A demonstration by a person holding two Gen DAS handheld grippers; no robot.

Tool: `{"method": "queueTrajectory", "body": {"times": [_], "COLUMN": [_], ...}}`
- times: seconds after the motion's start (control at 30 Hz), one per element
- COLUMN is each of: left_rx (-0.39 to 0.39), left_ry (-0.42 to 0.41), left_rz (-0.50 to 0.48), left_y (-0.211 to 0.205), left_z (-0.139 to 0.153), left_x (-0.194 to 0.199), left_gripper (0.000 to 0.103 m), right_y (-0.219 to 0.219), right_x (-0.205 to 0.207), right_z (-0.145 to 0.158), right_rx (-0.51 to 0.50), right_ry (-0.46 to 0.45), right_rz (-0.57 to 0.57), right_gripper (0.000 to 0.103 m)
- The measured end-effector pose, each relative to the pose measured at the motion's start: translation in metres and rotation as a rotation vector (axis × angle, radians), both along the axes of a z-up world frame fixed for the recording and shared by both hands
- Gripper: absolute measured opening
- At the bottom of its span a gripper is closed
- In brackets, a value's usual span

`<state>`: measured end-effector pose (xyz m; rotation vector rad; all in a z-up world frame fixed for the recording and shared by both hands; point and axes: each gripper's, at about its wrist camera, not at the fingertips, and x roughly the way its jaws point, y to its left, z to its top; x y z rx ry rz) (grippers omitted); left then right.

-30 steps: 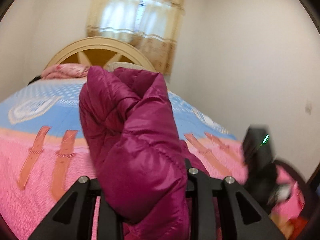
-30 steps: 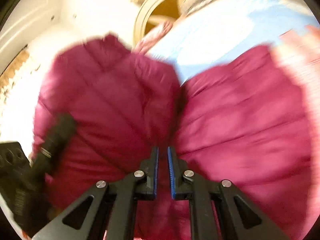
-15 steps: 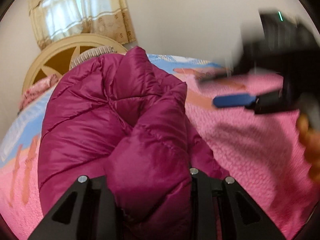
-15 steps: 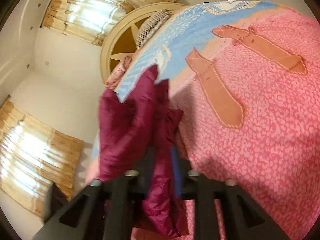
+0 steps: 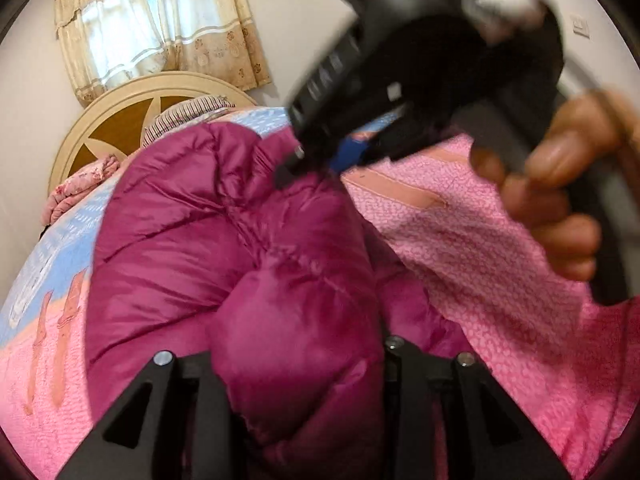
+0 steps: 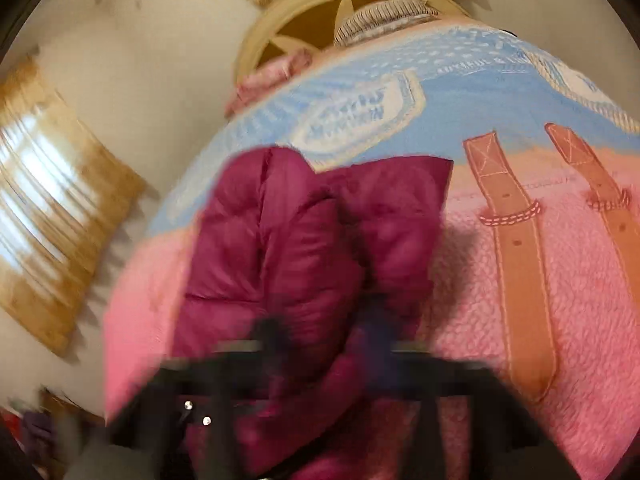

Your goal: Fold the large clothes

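A magenta puffer jacket [image 5: 192,240] lies bunched on the pink and blue bed cover [image 5: 480,248]. A thick fold of it fills the gap of my left gripper [image 5: 296,356], whose jaws are opening while the padding still touches both fingers. My right gripper [image 5: 320,164], held by a hand [image 5: 560,168], reaches in from the upper right. Its blue-padded tips are at the jacket's upper ridge and its jaws are closing. The right wrist view is blurred: the jacket [image 6: 280,240] lies below, and a fold runs up between the right gripper [image 6: 328,332] fingers.
The bed cover [image 6: 560,320] spreads wide to the right of the jacket. A round cream headboard [image 5: 120,120] with a striped pillow [image 5: 188,114] stands at the far end. Curtained windows [image 5: 160,28] [image 6: 52,184] are behind and to the left.
The jacket came down from hanging in the air to rest on the bed. The right gripper let go, swung in from the right and closed in on the jacket's upper ridge.
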<state>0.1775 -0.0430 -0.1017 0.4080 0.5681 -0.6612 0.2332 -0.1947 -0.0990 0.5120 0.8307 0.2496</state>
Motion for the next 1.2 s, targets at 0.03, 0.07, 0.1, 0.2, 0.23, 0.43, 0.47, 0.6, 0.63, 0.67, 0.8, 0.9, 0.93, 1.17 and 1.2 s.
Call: {"method": "queueTrajectory", "body": {"times": [0.03, 0.07, 0.1, 0.2, 0.23, 0.43, 0.47, 0.6, 0.63, 0.67, 0.8, 0.9, 0.93, 1.17, 1.2], "left_rx": [-0.021, -0.051, -0.087, -0.163, -0.194, -0.404, -0.412, -0.433, -0.435, -0.437, -0.398, -0.329, -0.298, -0.117, -0.112], "left_ry": [0.02, 0.044, 0.072, 0.142, 0.135, 0.018, 0.022, 0.134, 0.166, 0.201, 0.314, 0.288, 0.273, 0.134, 0.143], "left_rz": [-0.017, -0.039, -0.069, -0.148, -0.152, -0.115, -0.067, 0.108, 0.139, 0.173, 0.243, 0.266, 0.278, 0.337, 0.341], "left_y": [0.007, 0.018, 0.032, 0.061, 0.074, 0.123, 0.124, 0.104, 0.098, 0.089, 0.05, 0.027, 0.023, -0.009, -0.008], "left_z": [0.005, 0.013, 0.023, 0.045, 0.057, 0.109, 0.112, 0.091, 0.082, 0.072, 0.037, 0.022, 0.02, -0.009, -0.011], "left_x": [0.001, -0.001, -0.002, -0.008, -0.009, -0.001, 0.012, 0.07, 0.081, 0.096, 0.128, 0.12, 0.117, 0.108, 0.109], "left_gripper": [0.044, 0.048, 0.05, 0.05, 0.062, 0.096, 0.096, 0.095, 0.093, 0.088, 0.08, 0.08, 0.081, 0.093, 0.094], "right_y": [-0.004, -0.006, -0.008, -0.01, -0.009, -0.026, -0.028, -0.04, -0.042, -0.043, -0.038, -0.04, -0.04, -0.04, -0.043], "right_x": [0.002, 0.001, 0.002, 0.004, 0.002, 0.011, 0.011, 0.011, 0.01, 0.009, 0.01, 0.01, 0.013, 0.019, 0.022], "right_z": [-0.006, -0.01, -0.014, -0.029, -0.033, -0.064, -0.068, -0.091, -0.096, -0.099, -0.097, -0.099, -0.1, -0.1, -0.102], "right_rx": [0.042, 0.06, 0.077, 0.169, 0.168, 0.322, 0.346, 0.492, 0.516, 0.527, 0.474, 0.483, 0.489, 0.476, 0.482], "right_ry": [0.002, 0.003, 0.002, -0.004, 0.003, 0.019, 0.014, 0.013, 0.017, 0.012, 0.009, 0.022, 0.024, 0.023, 0.029], "right_rz": [-0.005, -0.007, -0.009, 0.03, 0.026, 0.0, 0.003, -0.017, -0.025, -0.028, -0.025, -0.017, -0.014, 0.01, 0.004], "right_gripper": [0.015, 0.015, 0.015, 0.015, 0.015, 0.015, 0.015, 0.012, 0.012, 0.012, 0.011, 0.011, 0.01, 0.008, 0.008]}}
